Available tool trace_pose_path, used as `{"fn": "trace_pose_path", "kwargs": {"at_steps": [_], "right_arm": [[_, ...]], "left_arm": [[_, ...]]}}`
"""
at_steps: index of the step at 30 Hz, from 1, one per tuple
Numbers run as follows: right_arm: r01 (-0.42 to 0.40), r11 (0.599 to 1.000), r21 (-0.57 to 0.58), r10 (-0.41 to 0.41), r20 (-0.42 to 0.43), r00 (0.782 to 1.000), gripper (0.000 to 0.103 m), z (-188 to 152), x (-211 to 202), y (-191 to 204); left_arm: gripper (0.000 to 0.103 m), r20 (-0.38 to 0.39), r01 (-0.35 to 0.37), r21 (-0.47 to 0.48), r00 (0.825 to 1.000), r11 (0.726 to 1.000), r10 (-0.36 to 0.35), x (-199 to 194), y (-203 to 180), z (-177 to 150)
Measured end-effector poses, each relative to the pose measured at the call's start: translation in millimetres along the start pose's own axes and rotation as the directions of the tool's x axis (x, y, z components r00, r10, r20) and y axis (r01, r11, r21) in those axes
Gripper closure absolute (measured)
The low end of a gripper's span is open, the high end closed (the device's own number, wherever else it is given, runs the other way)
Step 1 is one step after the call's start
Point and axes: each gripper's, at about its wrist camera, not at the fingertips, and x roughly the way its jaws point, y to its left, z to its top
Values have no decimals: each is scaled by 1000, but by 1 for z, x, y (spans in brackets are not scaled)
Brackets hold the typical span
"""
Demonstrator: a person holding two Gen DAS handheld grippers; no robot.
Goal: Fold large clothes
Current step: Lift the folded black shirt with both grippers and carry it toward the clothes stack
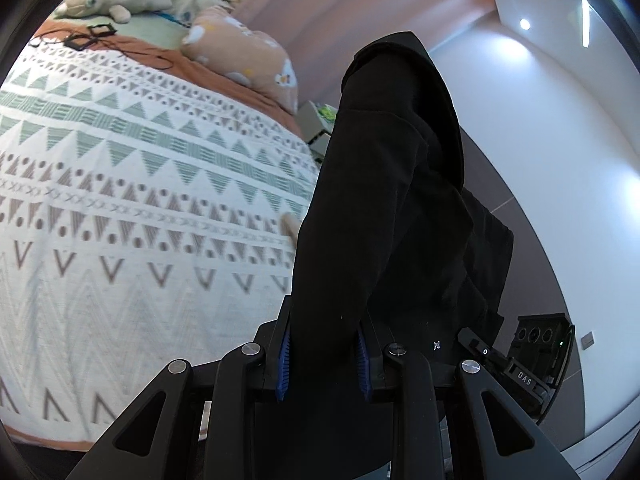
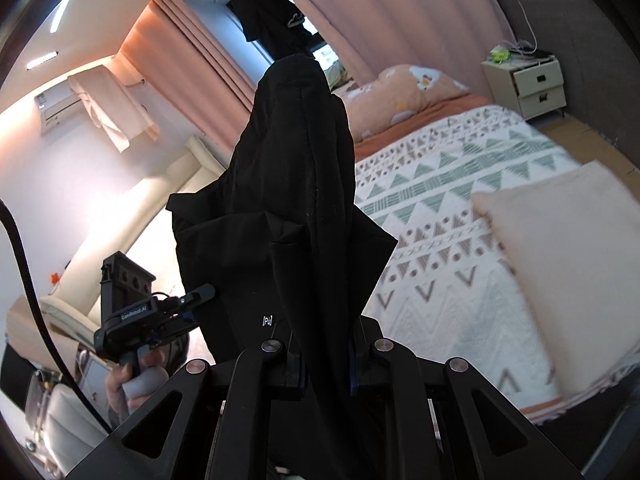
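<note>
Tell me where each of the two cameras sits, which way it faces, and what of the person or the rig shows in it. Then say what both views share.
Left wrist: sits on the left gripper, looking along its fingers over the patterned bed cover toward the pillow; the right gripper shows at the lower right.
Right wrist: sits on the right gripper, looking across the bed toward the curtain and nightstand; the person's hand holding the left gripper shows at the lower left.
Shared: the black garment clamped in both grippers, the bed cover, the pillow.
</note>
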Motion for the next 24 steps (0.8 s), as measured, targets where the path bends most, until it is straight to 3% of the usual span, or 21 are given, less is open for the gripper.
{"fn": "trace_pose_path", "kwargs": {"at_steps": [11, 24], "right_arm": [[44, 997, -59, -41, 52, 998, 88, 62, -63, -49], [178, 984, -11, -178, -1, 984, 88, 104, -83, -147]], "left_arm": [[76, -43, 18, 61, 999, 998, -15, 66, -91, 11], [76, -201, 73, 17, 977, 997, -68, 200, -121, 4]]}}
